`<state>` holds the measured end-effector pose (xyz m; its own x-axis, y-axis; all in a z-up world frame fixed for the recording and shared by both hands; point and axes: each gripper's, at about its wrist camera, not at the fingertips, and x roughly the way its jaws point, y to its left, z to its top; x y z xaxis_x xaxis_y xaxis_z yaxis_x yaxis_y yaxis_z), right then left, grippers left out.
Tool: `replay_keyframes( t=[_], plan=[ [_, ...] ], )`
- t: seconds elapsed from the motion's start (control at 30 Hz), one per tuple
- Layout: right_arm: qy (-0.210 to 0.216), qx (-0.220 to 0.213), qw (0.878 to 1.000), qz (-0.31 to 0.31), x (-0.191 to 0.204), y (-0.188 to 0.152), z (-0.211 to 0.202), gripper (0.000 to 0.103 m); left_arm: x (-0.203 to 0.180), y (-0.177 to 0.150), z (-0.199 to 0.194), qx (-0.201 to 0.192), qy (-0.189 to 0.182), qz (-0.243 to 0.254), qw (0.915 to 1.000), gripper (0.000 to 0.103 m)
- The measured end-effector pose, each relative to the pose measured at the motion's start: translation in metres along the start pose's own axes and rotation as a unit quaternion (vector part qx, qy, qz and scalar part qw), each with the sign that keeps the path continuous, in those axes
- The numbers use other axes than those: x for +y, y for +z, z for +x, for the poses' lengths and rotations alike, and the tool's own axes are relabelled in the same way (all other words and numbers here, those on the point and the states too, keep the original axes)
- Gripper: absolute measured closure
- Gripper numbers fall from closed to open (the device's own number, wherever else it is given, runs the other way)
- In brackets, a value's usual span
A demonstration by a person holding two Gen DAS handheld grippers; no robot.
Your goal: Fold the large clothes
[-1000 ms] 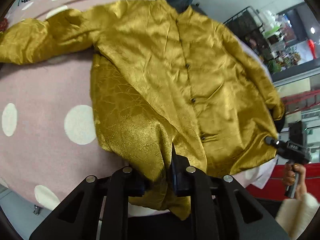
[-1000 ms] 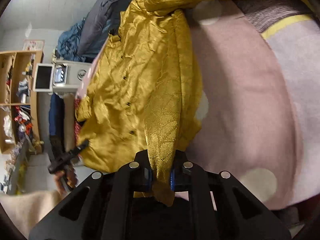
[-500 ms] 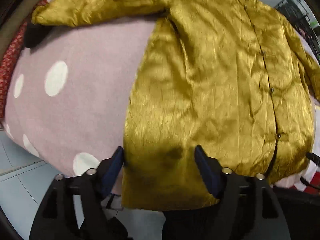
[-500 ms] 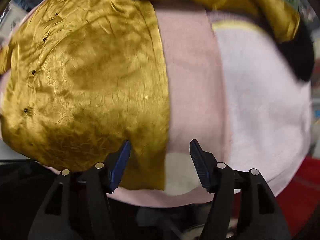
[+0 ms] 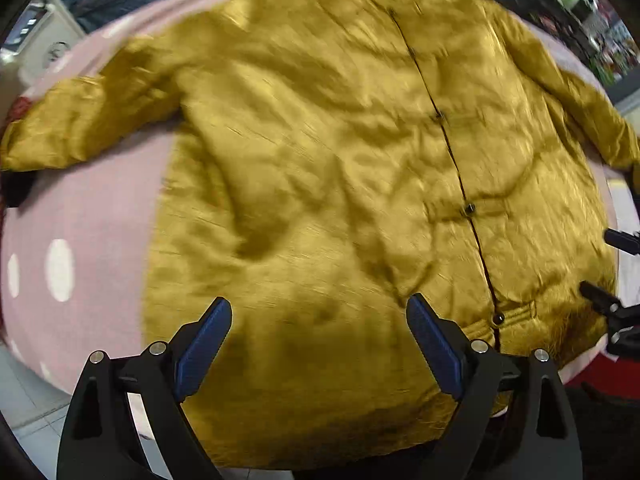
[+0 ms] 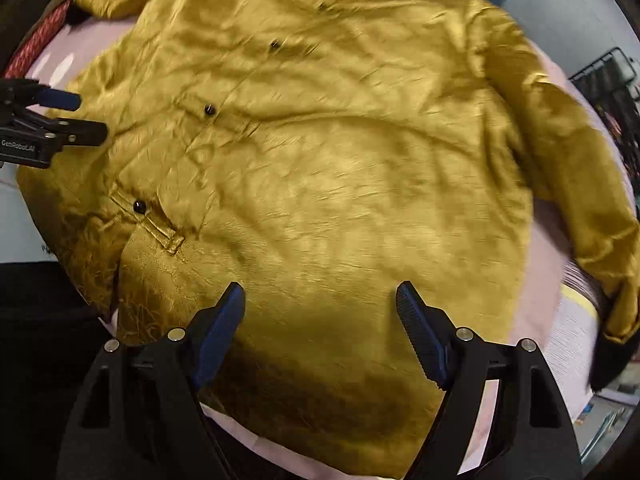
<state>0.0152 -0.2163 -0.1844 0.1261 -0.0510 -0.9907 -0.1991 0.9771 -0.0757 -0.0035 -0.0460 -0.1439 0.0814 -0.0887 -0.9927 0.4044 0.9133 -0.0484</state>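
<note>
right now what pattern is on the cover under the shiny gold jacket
Pink cover with white polka dots, clearest in the left wrist view.

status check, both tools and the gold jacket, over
Left tool open, empty. Right tool open, empty. Gold jacket spread flat, front up, buttoned, both sleeves out, on pink dotted blanket. Nothing in the way.

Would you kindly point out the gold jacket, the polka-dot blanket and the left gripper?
gold jacket (image 5: 320, 160): left wrist view, chest panel.
polka-dot blanket (image 5: 92, 216): left wrist view, bare pink area.
left gripper (image 5: 320, 332): left wrist view, midway between fingertips.
</note>
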Motion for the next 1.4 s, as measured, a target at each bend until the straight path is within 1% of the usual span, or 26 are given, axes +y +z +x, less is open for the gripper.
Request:
replay_keyframes(
  t=[0.07, 0.1, 0.17, 0.2, 0.23, 0.33, 0.4, 0.47, 0.6, 0.7, 0.77, 0.87, 0.9, 0.97, 1.07, 1.17, 1.27, 1.4],
  plan=[
    [-0.008, 0.014, 1.0, -0.006, 0.005, 0.003, 0.016, 0.025, -0.009, 0.002, 0.025, 0.031, -0.004, 0.0, 0.9995, 0.016],
    [-0.012, 0.019, 1.0, -0.008, 0.005, 0.006, 0.024, 0.025, -0.011, 0.003, 0.035, 0.043, 0.001, -0.003, 0.9991, 0.016],
    [-0.015, 0.023, 1.0, -0.008, 0.001, 0.017, 0.037, 0.023, -0.011, 0.012, 0.054, 0.057, 0.016, -0.009, 0.9982, 0.015],
    [-0.01, 0.022, 1.0, 0.0, -0.003, 0.026, 0.042, 0.02, -0.011, 0.02, 0.062, 0.06, 0.02, -0.01, 0.998, 0.012],
    [-0.01, 0.021, 1.0, 0.008, -0.008, 0.033, 0.043, 0.017, -0.01, 0.028, 0.065, 0.058, 0.023, -0.011, 0.998, 0.005],
    [-0.015, 0.026, 0.999, 0.03, -0.019, 0.059, 0.047, 0.016, -0.011, 0.058, 0.07, 0.054, 0.043, -0.005, 0.9976, 0.005],
    [-0.007, 0.036, 0.998, 0.049, -0.025, 0.071, 0.054, 0.013, -0.013, 0.076, 0.074, 0.06, 0.051, -0.002, 0.9969, 0.005],
    [-0.009, 0.032, 0.998, 0.055, -0.028, 0.078, 0.059, 0.006, -0.014, 0.086, 0.078, 0.067, 0.052, 0.0, 0.9964, 0.005],
    [-0.014, 0.026, 0.997, 0.065, -0.021, 0.093, 0.068, 0.006, -0.013, 0.099, 0.084, 0.063, 0.047, -0.002, 0.9969, 0.005],
    [-0.013, 0.023, 0.997, 0.075, -0.021, 0.105, 0.071, 0.005, -0.007, 0.11, 0.086, 0.056, 0.047, -0.015, 0.9972, 0.005],
    [-0.015, 0.019, 0.997, 0.079, -0.019, 0.108, 0.071, 0.005, -0.003, 0.122, 0.087, 0.059, 0.052, -0.026, 0.9966, 0.005],
    [-0.016, 0.014, 0.996, 0.089, -0.042, 0.107, 0.067, 0.005, -0.001, 0.133, 0.087, 0.06, 0.058, -0.031, 0.996, 0.005],
    [-0.018, 0.009, 0.996, 0.092, -0.042, 0.099, 0.063, 0.005, -0.001, 0.133, 0.087, 0.055, 0.058, -0.031, 0.9963, 0.005],
    [-0.02, 0.004, 0.995, 0.099, -0.044, 0.09, 0.057, 0.005, -0.007, 0.129, 0.088, 0.04, 0.058, -0.033, 0.997, 0.005],
    [-0.02, 0.009, 0.993, 0.119, -0.043, 0.075, 0.052, 0.005, -0.007, 0.121, 0.086, 0.021, 0.061, -0.03, 0.9975, 0.005],
    [-0.021, 0.011, 0.991, 0.129, -0.049, 0.065, 0.044, 0.005, -0.006, 0.115, 0.084, 0.02, 0.058, -0.042, 0.9972, 0.005],
    [-0.016, 0.013, 0.992, 0.125, -0.054, 0.058, 0.036, 0.005, -0.004, 0.11, 0.079, 0.032, 0.056, -0.032, 0.9974, 0.006],
    [-0.021, 0.001, 0.992, 0.127, -0.052, 0.04, 0.019, 0.005, -0.009, 0.093, 0.054, -0.002, 0.062, -0.017, 0.9979, 0.006]
  ],
)
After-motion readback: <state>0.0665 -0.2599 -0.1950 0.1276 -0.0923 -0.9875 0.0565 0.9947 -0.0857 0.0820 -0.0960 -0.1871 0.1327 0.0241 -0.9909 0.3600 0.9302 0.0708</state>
